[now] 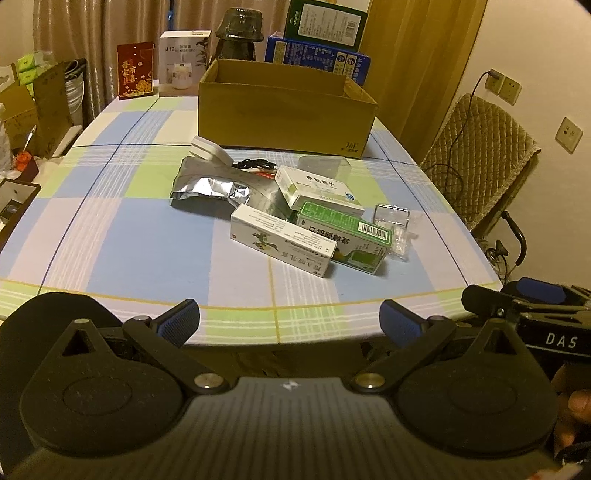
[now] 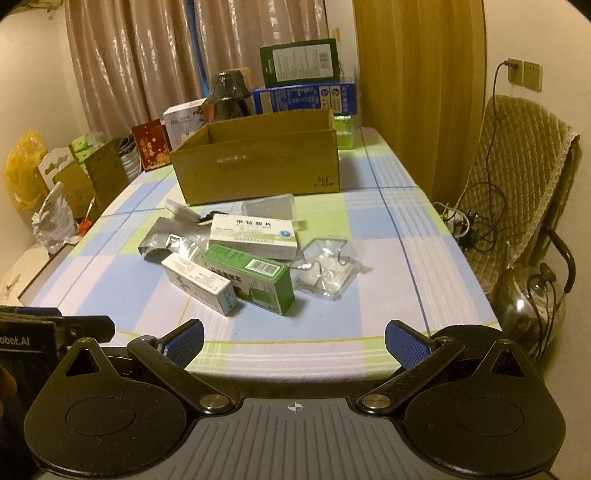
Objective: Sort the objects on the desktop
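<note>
A pile of small items lies mid-table: a green medicine box (image 1: 347, 236) (image 2: 251, 277), a long white box (image 1: 284, 240) (image 2: 199, 282), a white-green box (image 1: 317, 190) (image 2: 255, 234), a silver foil pouch (image 1: 207, 184) (image 2: 166, 240), a clear plastic pack (image 1: 395, 229) (image 2: 325, 273) and a white block (image 1: 210, 149) (image 2: 181, 210). An open cardboard box (image 1: 284, 110) (image 2: 258, 162) stands behind them. My left gripper (image 1: 290, 323) and right gripper (image 2: 293, 345) are both open and empty at the table's near edge.
The table (image 1: 129, 229) (image 2: 388, 258) has a checked cloth. Stacked blue and green boxes (image 1: 317, 55) (image 2: 306, 92), a dark lamp (image 1: 238, 33) and a red card (image 1: 135, 70) stand at the far end. A padded chair (image 2: 517, 177) and kettle (image 2: 528, 302) are at the right.
</note>
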`<action>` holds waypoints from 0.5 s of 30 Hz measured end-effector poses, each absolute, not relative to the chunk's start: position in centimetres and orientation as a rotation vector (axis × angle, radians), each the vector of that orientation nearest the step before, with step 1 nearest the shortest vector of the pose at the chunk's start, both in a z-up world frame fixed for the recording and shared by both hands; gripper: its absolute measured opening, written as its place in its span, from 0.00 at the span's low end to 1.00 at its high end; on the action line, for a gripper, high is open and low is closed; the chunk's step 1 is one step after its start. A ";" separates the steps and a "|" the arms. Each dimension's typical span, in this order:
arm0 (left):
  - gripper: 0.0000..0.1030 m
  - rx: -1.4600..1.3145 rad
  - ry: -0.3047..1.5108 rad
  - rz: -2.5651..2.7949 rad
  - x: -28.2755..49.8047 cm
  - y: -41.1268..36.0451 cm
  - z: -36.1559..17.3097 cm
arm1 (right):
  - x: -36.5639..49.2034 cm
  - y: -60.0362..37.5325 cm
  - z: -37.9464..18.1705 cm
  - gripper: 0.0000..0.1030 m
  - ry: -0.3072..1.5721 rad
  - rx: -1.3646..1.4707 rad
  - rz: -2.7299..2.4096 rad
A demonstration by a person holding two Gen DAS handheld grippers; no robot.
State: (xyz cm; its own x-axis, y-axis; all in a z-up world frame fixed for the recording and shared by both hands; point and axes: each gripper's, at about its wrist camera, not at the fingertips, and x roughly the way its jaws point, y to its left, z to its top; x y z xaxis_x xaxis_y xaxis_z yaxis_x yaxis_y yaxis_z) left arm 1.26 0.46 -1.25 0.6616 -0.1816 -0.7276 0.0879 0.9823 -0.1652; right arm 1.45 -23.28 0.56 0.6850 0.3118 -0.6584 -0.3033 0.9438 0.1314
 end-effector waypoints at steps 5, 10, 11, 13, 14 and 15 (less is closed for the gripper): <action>0.99 -0.110 0.858 -0.164 2.5 0.8 -1.8 | 2.6 -23.2 0.1 0.98 0.765 0.002 0.351; 0.99 -0.081 0.858 -0.204 3.8 1.0 -1.6 | 4.0 -22.7 0.0 0.98 0.776 -0.038 0.376; 0.99 -0.074 0.858 -0.216 4.2 1.0 -1.5 | 4.4 -22.5 0.0 0.98 0.778 -0.054 0.388; 0.99 -0.053 0.862 -0.241 5.0 1.0 -1.3 | 5.3 -22.0 0.0 0.98 0.775 -0.087 0.425; 0.99 -0.030 0.862 -0.257 5.5 1.0 -1.1 | 5.9 -21.8 0.0 0.98 0.775 -0.111 0.446; 0.99 -0.002 0.859 -0.272 5.9 1.0 -1.0 | 6.5 -21.5 0.0 0.98 0.778 -0.135 0.467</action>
